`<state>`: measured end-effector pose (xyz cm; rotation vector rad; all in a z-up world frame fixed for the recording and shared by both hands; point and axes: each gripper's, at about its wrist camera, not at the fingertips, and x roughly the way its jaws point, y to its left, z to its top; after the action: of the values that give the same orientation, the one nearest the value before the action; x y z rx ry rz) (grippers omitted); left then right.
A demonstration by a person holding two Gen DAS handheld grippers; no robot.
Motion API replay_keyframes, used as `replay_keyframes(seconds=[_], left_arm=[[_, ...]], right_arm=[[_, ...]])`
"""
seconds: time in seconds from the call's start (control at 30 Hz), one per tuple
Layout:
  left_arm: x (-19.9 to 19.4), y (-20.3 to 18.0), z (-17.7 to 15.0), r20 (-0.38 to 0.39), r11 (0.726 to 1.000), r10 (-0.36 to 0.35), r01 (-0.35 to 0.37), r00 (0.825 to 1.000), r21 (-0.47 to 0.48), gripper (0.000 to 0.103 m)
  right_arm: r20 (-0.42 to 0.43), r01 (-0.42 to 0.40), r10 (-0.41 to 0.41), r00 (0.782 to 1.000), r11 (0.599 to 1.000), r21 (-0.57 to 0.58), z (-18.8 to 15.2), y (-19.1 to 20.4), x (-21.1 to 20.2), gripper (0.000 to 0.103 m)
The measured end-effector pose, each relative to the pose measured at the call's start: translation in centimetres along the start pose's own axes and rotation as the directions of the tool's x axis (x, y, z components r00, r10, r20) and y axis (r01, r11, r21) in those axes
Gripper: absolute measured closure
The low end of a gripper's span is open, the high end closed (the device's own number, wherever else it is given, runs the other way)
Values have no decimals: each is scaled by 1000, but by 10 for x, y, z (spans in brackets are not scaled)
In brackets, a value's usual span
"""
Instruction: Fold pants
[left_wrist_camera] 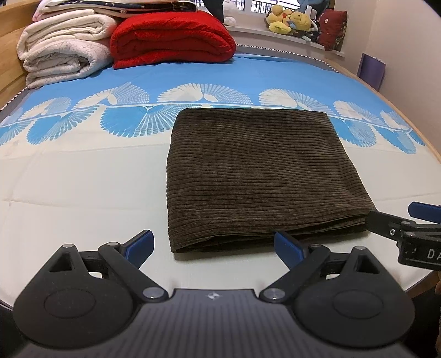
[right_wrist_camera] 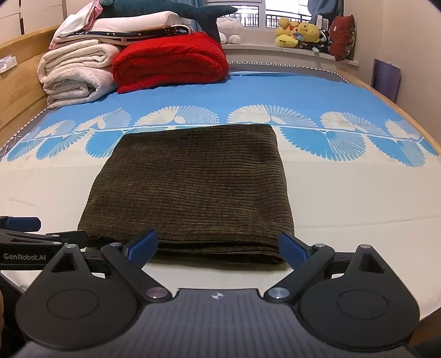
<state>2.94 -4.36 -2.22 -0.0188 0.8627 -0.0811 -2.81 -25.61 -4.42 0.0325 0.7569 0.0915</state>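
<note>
Fingers on both grippers are spread wide with nothing between them. The left gripper (left_wrist_camera: 213, 246) sits low over the near edge of the bed, its blue pads (left_wrist_camera: 140, 243) apart, the right one just at the near-left corner of the pants (left_wrist_camera: 259, 176). The right gripper (right_wrist_camera: 217, 246) is the same story, blue pads (right_wrist_camera: 293, 249) splayed either side of the near edge of the pants (right_wrist_camera: 193, 187), not gripping anything. Each gripper pokes into the other's view from the side, so they're close together, side by side.

The pants are dark brown corduroy, folded into a neat rectangle, lying flat on the bed (left_wrist_camera: 82, 192) near the front edge. You can see stacked layers along the near fold.

The sheet (right_wrist_camera: 344, 192) is cream up close and turns bright blue further back, with a band of fan-shaped white and blue patterns running left to right right behind the pants.

Far left there's a rolled red blanket (left_wrist_camera: 171, 38) with a pile of white quilts (left_wrist_camera: 63, 49) to its left, against a wooden headboard (right_wrist_camera: 19, 91). On top of the pile in the right view is a teal plush shark (right_wrist_camera: 176, 12). Along the far side runs a windowsill (right_wrist_camera: 275, 48) with yellow plush toys (right_wrist_camera: 300, 34) and a dark red pillow (right_wrist_camera: 341, 37). A purple thing (left_wrist_camera: 370, 70) leans on the wall at far right; can't tell what it is.
</note>
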Motion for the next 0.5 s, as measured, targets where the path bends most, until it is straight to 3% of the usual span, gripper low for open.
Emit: replay_keyframes(seconds=[0.5], left_arm=[[1, -1, 0, 3, 1000, -4, 4, 1000, -1, 7]], right_arm=[[-7, -8, 8, 1000, 1000, -13, -1, 4, 2, 8]])
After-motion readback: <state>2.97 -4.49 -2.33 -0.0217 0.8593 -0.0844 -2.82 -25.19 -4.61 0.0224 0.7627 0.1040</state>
